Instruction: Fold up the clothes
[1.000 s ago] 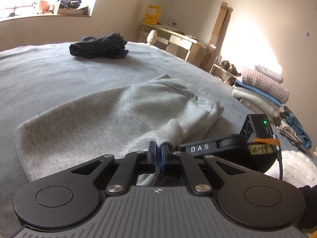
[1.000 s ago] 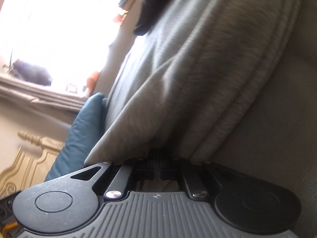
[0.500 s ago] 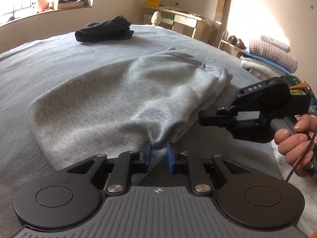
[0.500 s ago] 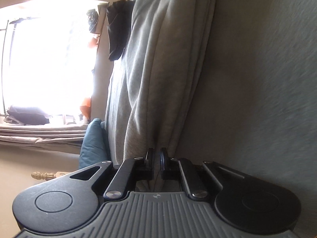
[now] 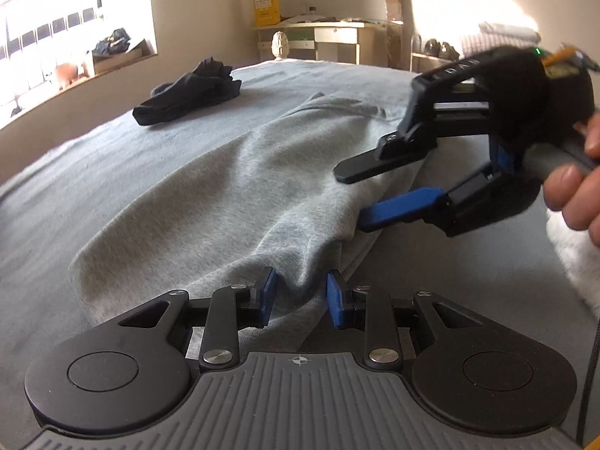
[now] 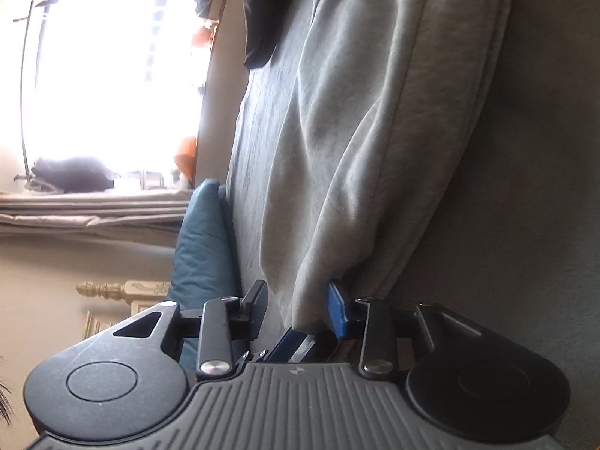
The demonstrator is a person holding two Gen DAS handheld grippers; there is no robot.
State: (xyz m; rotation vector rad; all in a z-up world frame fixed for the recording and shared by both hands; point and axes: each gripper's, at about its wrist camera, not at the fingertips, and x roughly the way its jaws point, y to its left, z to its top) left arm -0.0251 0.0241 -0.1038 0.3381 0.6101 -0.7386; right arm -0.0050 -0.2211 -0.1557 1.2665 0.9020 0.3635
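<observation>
A light grey garment (image 5: 232, 195) lies folded lengthwise on the grey bed cover (image 5: 56, 225). My left gripper (image 5: 302, 296) sits low at the garment's near end. Its jaws are opening, and a loose ridge of grey cloth lies between the blue pads (image 5: 268, 296) without being pressed. My right gripper (image 5: 356, 198) hovers at the garment's right edge, held by a person's hand (image 5: 577, 195). Its jaws are opening too. In the right wrist view the garment (image 6: 356, 112) hangs slack between the spread jaws of the right gripper (image 6: 298, 303), resting against one blue pad (image 6: 337, 309).
A crumpled black garment (image 5: 187, 92) lies further back on the bed. A stack of folded clothes (image 5: 498, 33) and a desk (image 5: 330, 33) stand by the far wall. A white fluffy thing (image 5: 577, 251) lies at the bed's right edge, and a teal pillow (image 6: 202, 247) at one side.
Both grippers were shut on the garment's near edge a second ago; both have now spread their jaws. The right gripper has drawn up and away to the right, and the cloth has settled.
</observation>
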